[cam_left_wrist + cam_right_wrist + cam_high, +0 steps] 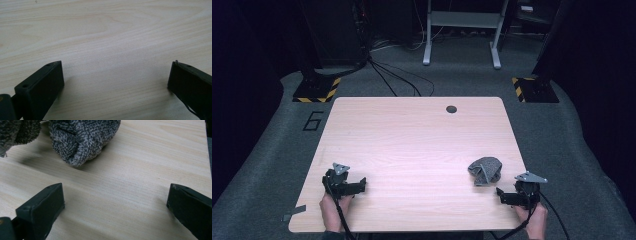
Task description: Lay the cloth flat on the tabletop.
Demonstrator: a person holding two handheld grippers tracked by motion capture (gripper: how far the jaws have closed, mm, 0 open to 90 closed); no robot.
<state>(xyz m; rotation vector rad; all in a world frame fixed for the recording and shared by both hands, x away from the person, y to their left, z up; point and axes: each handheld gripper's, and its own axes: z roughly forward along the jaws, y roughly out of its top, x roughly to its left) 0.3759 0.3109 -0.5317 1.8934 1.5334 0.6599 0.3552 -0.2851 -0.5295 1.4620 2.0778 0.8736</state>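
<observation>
the grey cloth [485, 171] is lying bunched up on the wooden surface [412, 150], just beside the right gripper [507, 196]. its top is getting cut off in the right gripper view. both the right and the left gripper [357, 186] are holding their fingers wide apart, gripping nothing.

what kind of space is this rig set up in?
Most likely a lab or recording bay, not a home. A bare wooden table stands on grey carpet, hazard-striped stand bases flank it, loose cables run behind, and a floor mark "6" sits beside it.
</observation>
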